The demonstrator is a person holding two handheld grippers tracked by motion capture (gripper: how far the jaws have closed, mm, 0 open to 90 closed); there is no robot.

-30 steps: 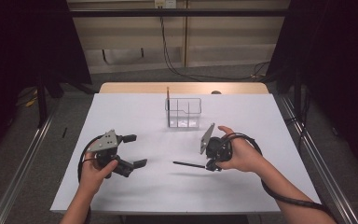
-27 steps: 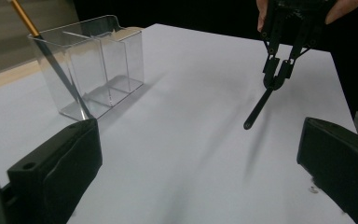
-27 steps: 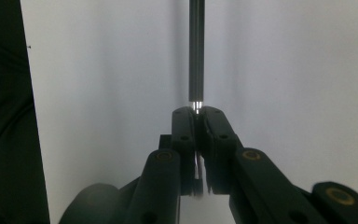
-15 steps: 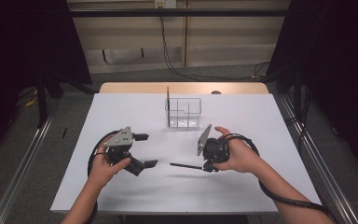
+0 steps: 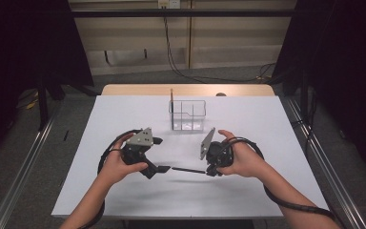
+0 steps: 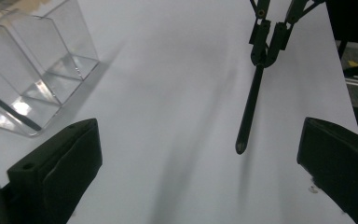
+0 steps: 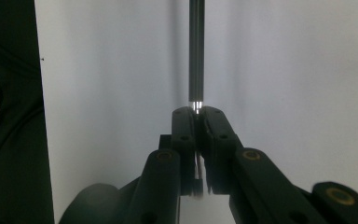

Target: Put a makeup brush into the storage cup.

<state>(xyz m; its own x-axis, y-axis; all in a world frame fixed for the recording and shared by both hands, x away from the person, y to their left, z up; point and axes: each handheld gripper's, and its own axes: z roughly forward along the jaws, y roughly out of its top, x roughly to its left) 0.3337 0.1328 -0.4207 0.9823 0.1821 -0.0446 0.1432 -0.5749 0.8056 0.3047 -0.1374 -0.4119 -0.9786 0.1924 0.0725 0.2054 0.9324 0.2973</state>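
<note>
From the high view the person's two hands sit over a white table [image 5: 124, 114], the left gripper [image 5: 158, 155] and the right gripper [image 5: 208, 167] facing each other near the front edge; a thin black pen [image 5: 188, 170] runs level between them, its far end close to the left gripper's lower jaw, and whether it touches cannot be told from here; a clear plastic organiser [image 5: 188, 115] stands further back at the middle of the table, with a slim stick [image 5: 171, 102] upright at its left corner

The left gripper view settles what the overhead one leaves vague: its own two black jaws stand wide apart at the bottom corners with nothing between the pads, and the pen [image 6: 251, 109] hangs in the gap ahead of them, its tip free above the white surface; the right gripper [image 6: 269, 44] is seen at the top, pinching the pen's other end; the organiser [image 6: 37, 70] shows its dividers at the left

The right gripper view gives the grip itself: the jaws are pressed together on the end of the pen [image 7: 196, 51], which runs straight away from them over the table
</note>
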